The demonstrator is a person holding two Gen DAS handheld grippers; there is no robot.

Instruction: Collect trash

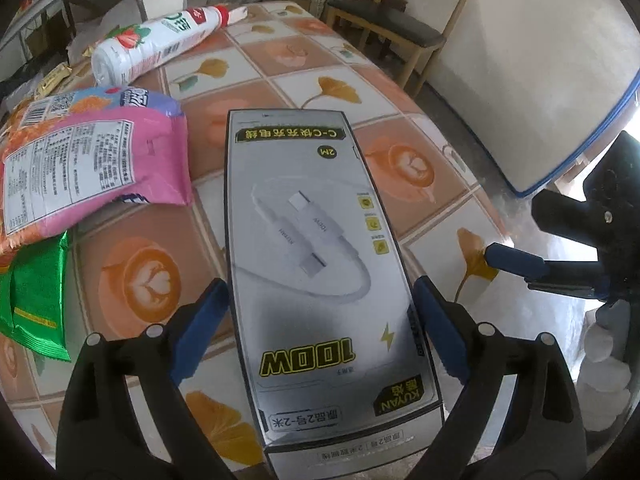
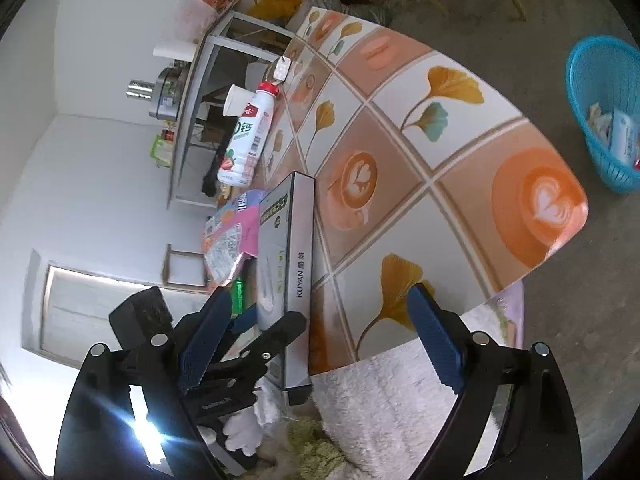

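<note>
While only the right wrist view shows the blue basket (image 2: 604, 116), the cable box (image 1: 320, 264) lies between the wide-open left gripper's (image 1: 320, 332) fingers, unpinched; the right gripper (image 2: 320, 340) gapes empty beside it.

A table covered in a glossy oilcloth printed with orange latte-art cups and yellow ginkgo leaves (image 1: 304, 60) stands on a grey concrete floor (image 2: 580, 320), between plain white walls (image 2: 100, 80). Beyond its far edge sits a light wooden chair with a dark seat pad (image 1: 394, 28). A grey metal-framed shelf (image 2: 200, 92) stands by the wall (cluttered, contents hard to make out), and strong daylight glares off a pale panelled door (image 2: 80, 312).
</note>
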